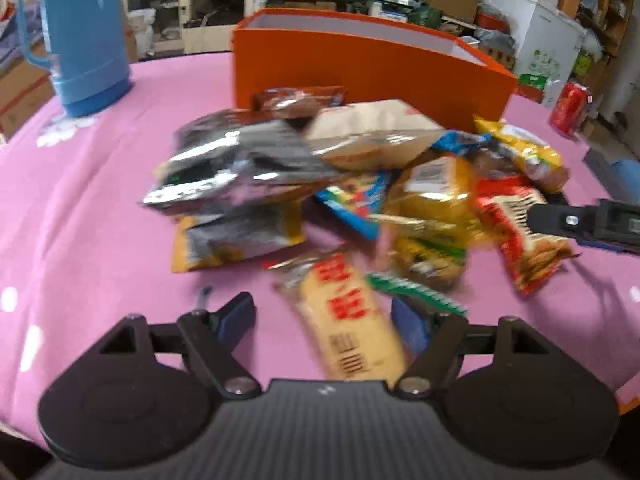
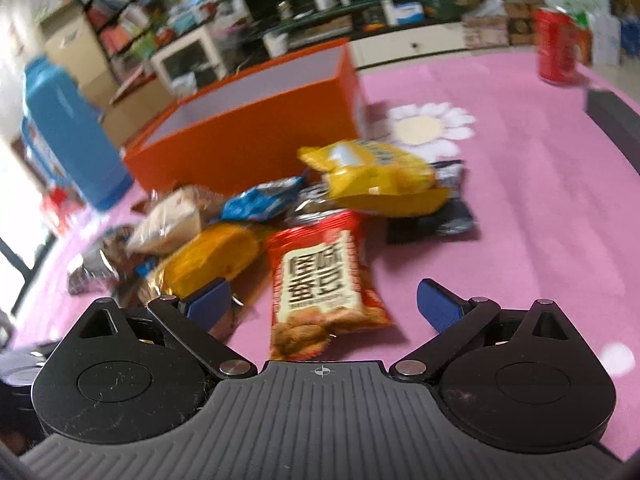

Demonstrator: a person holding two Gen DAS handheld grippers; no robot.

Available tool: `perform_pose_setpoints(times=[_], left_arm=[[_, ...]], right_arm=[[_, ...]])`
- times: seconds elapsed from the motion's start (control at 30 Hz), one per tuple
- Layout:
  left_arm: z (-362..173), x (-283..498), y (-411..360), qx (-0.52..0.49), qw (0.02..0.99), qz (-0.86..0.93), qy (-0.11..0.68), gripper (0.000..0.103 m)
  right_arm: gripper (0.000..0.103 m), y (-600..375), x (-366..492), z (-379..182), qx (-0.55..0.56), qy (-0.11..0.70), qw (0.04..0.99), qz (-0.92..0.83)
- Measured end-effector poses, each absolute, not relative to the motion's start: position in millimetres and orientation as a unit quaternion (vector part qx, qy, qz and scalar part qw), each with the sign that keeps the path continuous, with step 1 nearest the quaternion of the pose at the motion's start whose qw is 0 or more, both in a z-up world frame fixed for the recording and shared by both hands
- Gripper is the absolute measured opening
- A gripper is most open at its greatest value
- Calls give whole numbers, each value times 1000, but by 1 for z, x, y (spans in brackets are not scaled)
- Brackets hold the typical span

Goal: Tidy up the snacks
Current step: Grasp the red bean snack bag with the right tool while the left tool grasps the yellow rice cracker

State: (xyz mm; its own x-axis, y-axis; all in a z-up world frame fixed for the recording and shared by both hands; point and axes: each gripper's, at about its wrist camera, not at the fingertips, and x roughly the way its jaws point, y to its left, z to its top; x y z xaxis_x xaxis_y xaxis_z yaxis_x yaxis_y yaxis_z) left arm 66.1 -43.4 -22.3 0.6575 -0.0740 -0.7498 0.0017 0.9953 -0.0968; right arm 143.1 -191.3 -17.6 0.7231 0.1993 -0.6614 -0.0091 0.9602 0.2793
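A pile of snack packets [image 1: 320, 184] lies on the pink tablecloth in front of an open orange box [image 1: 360, 64]. My left gripper [image 1: 326, 320] is open, its blue pads on either side of a pale yellow packet with red characters [image 1: 348, 320]. My right gripper [image 2: 324, 306] is open around the lower end of a red packet [image 2: 320, 276]. That red packet [image 1: 520, 232] and the right gripper's finger [image 1: 560, 222] also show in the left wrist view. The orange box [image 2: 248, 136] stands behind a yellow packet [image 2: 376, 176] in the right wrist view.
A blue thermos [image 1: 80, 36] stands at the table's far left, also seen in the right wrist view [image 2: 68, 132]. A red can [image 2: 556, 48] stands at the far right. A dark flat object [image 2: 612, 120] lies at the right edge. Cluttered shelves stand behind the table.
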Motion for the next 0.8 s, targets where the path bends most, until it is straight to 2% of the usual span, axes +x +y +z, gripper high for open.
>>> perform_pose_setpoints(times=[0.1, 0.33, 0.57, 0.7, 0.8], left_arm=[[-24, 63, -27, -44, 911, -4, 410, 74], [-26, 58, -19, -13, 911, -3, 411, 74], [-25, 53, -17, -9, 911, -7, 413, 74], [-24, 53, -17, -12, 910, -8, 415, 75], [-24, 53, -17, -24, 912, -12, 410, 75]], right_arm=[[77, -174, 160, -25, 89, 385, 918, 31], [70, -167, 168, -36, 51, 402, 914, 12], [70, -185, 146, -33, 43, 413, 910, -7], [75, -193, 132, -29, 57, 412, 909, 20], [82, -204, 125, -22, 74, 381, 921, 9]])
